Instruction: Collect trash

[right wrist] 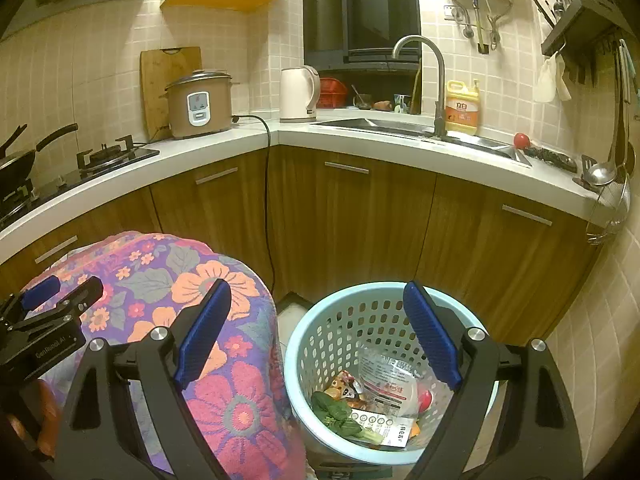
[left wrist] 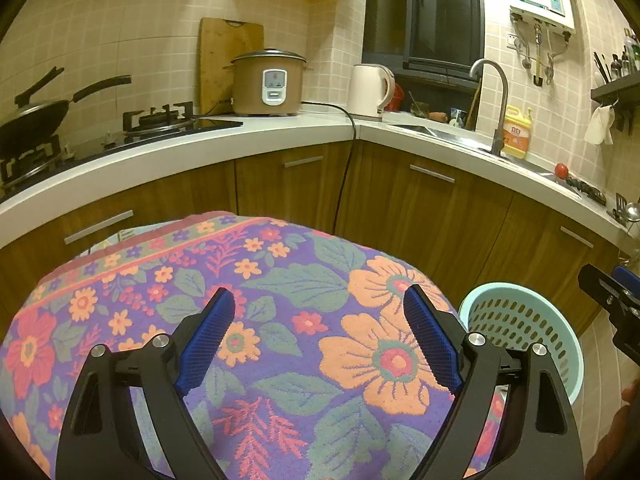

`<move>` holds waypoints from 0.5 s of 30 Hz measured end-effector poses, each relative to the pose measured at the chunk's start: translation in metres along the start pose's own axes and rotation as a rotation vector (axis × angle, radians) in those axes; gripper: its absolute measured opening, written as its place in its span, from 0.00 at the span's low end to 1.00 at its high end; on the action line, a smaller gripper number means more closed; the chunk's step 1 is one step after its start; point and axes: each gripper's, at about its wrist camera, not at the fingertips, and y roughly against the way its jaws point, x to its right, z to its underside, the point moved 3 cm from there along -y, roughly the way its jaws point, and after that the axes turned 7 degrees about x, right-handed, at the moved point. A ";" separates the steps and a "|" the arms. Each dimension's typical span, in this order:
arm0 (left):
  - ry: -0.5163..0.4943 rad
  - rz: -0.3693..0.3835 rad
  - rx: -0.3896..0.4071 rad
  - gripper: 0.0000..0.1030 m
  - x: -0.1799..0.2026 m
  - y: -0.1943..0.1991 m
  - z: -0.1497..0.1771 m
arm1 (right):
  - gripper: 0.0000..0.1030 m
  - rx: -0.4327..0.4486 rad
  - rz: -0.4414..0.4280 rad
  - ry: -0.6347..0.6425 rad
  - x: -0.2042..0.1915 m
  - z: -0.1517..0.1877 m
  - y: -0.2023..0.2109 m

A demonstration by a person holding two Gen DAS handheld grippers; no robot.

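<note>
Kitchen floor: trash-filled basket (right wrist: 320,344) stands upright.

We see a warmly lit kitchen corner: beige tiled walls (right wrist: 100,52), a white L-shaped tabletop (right wrist: 224,144) over wooden cabinets (right wrist: 344,220), and a dark window (right wrist: 360,8).

basket (right wrist: 340,332): light blue plastic, round, perforated wall, upright on the floor beside the flowered cloth | trash inside: clear printed plastic bag (right wrist: 386,380), green leafy scraps (right wrist: 340,414), white printed wrapper (right wrist: 384,428), small colourful wrappers (right wrist: 344,388), red round piece (right wrist: 425,398) | all heaped at the bottom
</note>
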 end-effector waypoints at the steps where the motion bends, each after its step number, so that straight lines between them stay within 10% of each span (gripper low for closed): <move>1: 0.001 0.000 0.000 0.82 0.000 0.000 0.000 | 0.81 -0.003 -0.004 -0.007 0.001 0.000 0.000; 15: -0.007 0.003 0.006 0.82 0.000 0.000 -0.001 | 0.81 -0.005 0.002 -0.021 0.001 0.002 0.002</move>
